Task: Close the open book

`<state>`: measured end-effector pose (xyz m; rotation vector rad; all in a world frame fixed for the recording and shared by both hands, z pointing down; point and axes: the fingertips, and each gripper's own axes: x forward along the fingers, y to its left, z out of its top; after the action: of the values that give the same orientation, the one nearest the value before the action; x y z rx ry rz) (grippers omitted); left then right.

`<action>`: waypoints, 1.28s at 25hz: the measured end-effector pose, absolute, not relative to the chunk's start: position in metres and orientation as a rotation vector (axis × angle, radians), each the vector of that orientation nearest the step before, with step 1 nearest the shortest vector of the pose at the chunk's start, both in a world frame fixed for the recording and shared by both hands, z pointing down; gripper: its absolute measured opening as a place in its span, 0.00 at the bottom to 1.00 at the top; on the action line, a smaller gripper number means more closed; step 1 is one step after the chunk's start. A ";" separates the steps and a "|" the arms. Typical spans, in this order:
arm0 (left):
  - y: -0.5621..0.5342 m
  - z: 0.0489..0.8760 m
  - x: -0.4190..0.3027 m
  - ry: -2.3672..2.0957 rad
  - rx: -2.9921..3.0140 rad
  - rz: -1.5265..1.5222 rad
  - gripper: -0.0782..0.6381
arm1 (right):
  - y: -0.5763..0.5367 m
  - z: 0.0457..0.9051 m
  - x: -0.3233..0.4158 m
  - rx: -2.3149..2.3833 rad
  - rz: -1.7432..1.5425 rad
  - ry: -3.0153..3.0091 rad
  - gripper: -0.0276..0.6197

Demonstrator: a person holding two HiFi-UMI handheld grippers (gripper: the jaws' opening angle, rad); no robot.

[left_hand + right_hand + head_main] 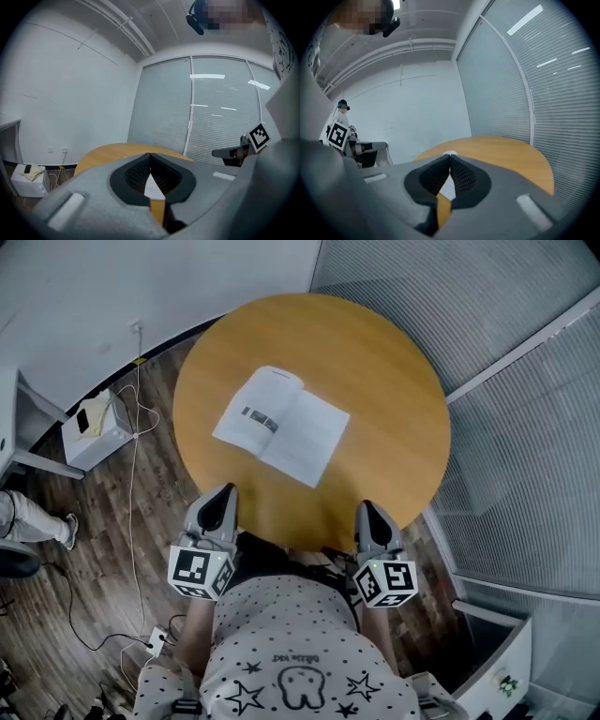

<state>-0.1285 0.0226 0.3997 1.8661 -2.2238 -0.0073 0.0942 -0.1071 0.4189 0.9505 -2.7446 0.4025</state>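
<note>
No readable text: book (281, 426) print too small, shirt (300, 638) lettering illegible.

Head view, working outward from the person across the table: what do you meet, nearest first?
Patterned shirt → left claw and right claw, level with each other at the near edge, both shut and empty → open book, lying flat → far rim of the round table.

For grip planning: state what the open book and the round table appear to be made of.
Open book: paper, matt white pages with grey print, lying nearly flat. Round table: wood or wood-look laminate, smooth honey-coloured top with faint grain; which, I cannot tell.
</note>
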 end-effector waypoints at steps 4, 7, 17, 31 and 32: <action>0.016 0.399 -0.134 -2.209 1.887 -0.009 0.12 | -0.109 0.416 0.088 0.965 0.399 -2.747 0.05; 0.010 0.399 -0.141 -2.194 1.904 -0.014 0.12 | -0.110 0.414 0.081 0.984 0.396 -2.745 0.05; -0.006 0.390 -0.192 -2.101 2.002 0.012 0.12 | -0.107 0.405 0.043 1.118 0.425 -2.694 0.05; -0.041 0.402 -0.229 -1.937 2.148 0.109 0.12 | -0.108 0.407 0.018 1.303 0.447 -2.597 0.05; -0.043 0.402 -0.229 -1.928 2.152 0.108 0.12 | -0.108 0.408 0.019 1.311 0.451 -2.590 0.05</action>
<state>-0.2295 -0.0434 0.4025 2.1521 -1.9282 0.1082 0.0187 -0.1084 0.4080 1.3106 -2.5899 0.4512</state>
